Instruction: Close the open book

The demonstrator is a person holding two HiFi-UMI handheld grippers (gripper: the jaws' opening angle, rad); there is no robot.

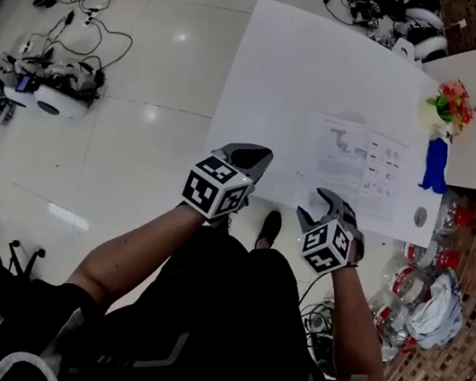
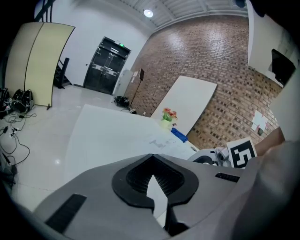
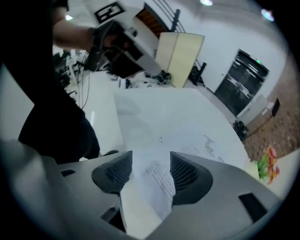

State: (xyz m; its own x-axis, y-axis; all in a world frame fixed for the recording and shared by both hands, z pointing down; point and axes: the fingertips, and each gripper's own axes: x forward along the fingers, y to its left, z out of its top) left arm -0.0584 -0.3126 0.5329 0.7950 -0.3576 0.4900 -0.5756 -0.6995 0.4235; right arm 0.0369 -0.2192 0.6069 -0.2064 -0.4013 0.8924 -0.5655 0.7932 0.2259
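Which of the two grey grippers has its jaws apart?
The right gripper: its jaws stand apart above the open white book; those of the left gripper meet.

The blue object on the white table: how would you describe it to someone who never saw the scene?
Start at the big white table and follow its right edge to the red and yellow flowers. The blue object lies just below them in the head view, beside the open book; nothing else on the table is blue.
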